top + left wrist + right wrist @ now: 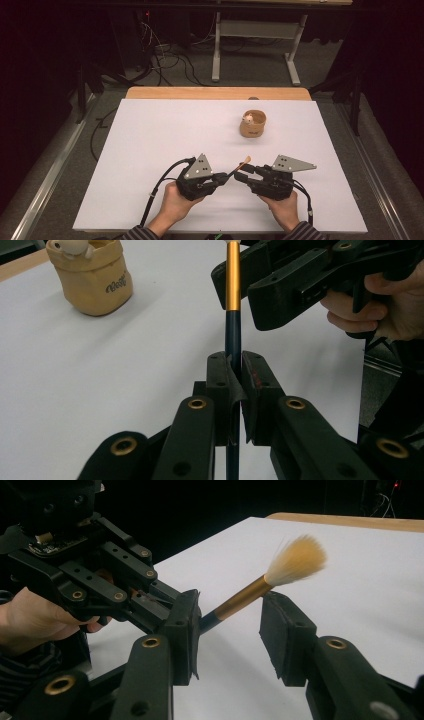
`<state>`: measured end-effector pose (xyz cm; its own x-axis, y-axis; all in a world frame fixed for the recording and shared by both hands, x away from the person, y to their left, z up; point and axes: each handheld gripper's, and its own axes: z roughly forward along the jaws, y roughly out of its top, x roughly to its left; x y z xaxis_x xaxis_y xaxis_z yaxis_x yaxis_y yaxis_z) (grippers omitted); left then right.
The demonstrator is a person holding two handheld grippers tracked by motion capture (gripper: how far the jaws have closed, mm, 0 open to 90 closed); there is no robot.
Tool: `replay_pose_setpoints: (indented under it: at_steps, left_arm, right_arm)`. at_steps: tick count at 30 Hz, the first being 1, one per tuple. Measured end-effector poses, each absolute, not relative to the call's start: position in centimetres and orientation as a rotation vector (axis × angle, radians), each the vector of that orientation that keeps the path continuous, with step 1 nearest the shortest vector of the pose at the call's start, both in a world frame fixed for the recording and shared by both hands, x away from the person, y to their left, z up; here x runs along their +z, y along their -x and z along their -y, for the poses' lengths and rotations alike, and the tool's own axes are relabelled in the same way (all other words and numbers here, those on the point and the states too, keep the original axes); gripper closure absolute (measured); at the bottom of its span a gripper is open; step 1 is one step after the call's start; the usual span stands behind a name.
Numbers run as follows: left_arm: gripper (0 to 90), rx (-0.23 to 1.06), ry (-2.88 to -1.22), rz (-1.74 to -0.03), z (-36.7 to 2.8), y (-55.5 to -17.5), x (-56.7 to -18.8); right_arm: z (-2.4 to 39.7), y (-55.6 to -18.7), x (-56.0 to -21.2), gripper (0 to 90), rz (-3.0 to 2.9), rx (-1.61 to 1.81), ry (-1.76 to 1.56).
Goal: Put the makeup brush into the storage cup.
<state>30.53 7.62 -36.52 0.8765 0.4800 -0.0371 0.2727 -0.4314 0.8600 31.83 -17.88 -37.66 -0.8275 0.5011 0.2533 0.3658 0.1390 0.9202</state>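
1. Gold-banded makeup brush (239, 166), one only, sits above the table's near edge, roughly mid-width, held off the white surface (165, 135).
2. L gripper (235, 377) is clamped tight on the brush's dark handle; in the left gripper view the handle runs straight up between its pads.
3. R gripper (227, 630) has jaws part open & apart from the brush: gold ferrule passes between them, no pad pressing yet. Bristle tuft (296, 560) pokes out past the jaws.
4. Step in hand looks like a handover, L to R. To do it well:
   - close R on the rigid ferrule/handle, not on the bristles, which would crush or slip.
   - centre the shaft between both pads before squeezing, so it doesn't twist out.
   - keep L clamped till R's grip is firm, then let go; grippers are v. close, so avoid knocking jaws together.
5. Count:
   - brushes: 1
   - tan fabric pouch (253, 124): 1, upright toward the far right part of the table, well apart from the grippers
   - small pale item (247, 118) inside the pouch: 1 visible, can't tell what it is
   - grippers: 2
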Motion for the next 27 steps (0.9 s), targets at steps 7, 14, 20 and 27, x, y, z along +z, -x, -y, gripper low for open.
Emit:
replay_pose_setpoints:
  at_steps: [7,14,20,27]
  left_arm:
    - [83.3,0.256,-2.044,-0.541,-7.49,-30.46,-36.68]
    - [83.4,0.256,-2.044,-0.538,-7.35,-30.38,-36.77]
    - [83.4,0.258,-2.039,-0.535,-7.38,-30.33,-36.71]
    - [83.3,0.258,-2.037,-0.538,-7.43,-30.38,-36.75]
  right_arm:
    - [17.62,-32.01,-37.72,65.0,-2.285,1.799,-0.882]
    - [17.67,-32.06,-37.7,68.4,-2.283,1.81,-0.897]
    - [17.73,-32.1,-37.69,70.8,-2.28,1.831,-0.895]
    - [17.76,-32.19,-37.71,73.4,-2.282,1.852,-0.903]
